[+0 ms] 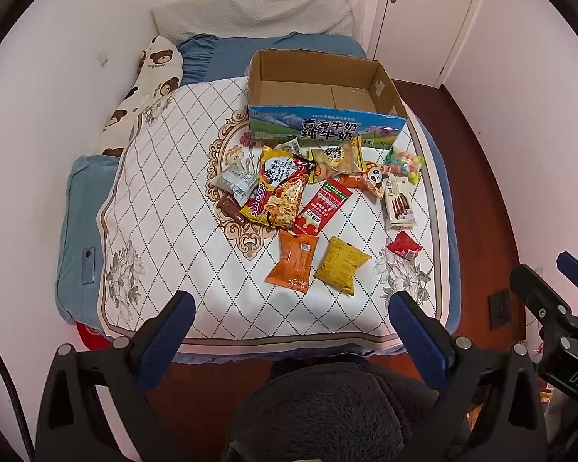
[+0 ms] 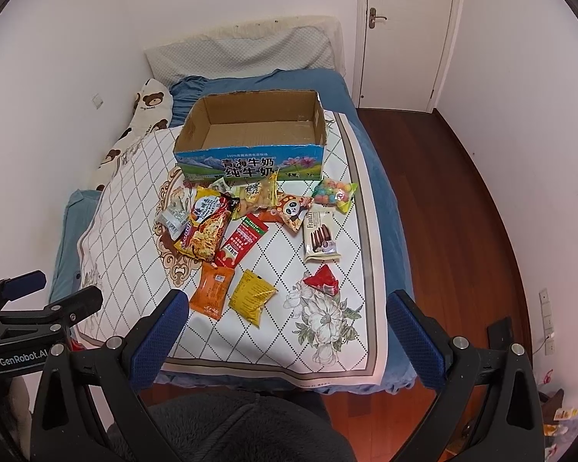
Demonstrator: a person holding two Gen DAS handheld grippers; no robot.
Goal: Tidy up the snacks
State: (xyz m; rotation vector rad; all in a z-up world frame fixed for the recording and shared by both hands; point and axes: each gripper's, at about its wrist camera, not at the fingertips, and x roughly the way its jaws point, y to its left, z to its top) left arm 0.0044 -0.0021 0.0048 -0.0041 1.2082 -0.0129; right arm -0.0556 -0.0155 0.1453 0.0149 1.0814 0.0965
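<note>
Several snack packets lie scattered on the bed in front of an empty open cardboard milk box (image 1: 320, 127) (image 2: 250, 163). Nearest are an orange packet (image 1: 293, 261) (image 2: 212, 288), a yellow packet (image 1: 341, 263) (image 2: 252, 294) and a small red packet (image 1: 404, 246) (image 2: 323, 280). A noodle bag (image 1: 283, 196) (image 2: 208, 231), a white biscuit pack (image 1: 399, 202) (image 2: 320, 236) and a candy bag (image 1: 404, 163) (image 2: 335, 194) lie further back. My left gripper (image 1: 291, 308) and right gripper (image 2: 287, 308) are both open and empty, held above the bed's foot end.
The snacks rest on a white diamond-patterned mat (image 1: 165, 200) (image 2: 135, 208) over blue bedding. A wall runs along the left, with bear-print pillows (image 1: 154, 73) (image 2: 150, 104). Wooden floor (image 2: 462, 200) and a white door (image 2: 404, 19) are to the right. My dark fleece lap (image 1: 327, 412) is below.
</note>
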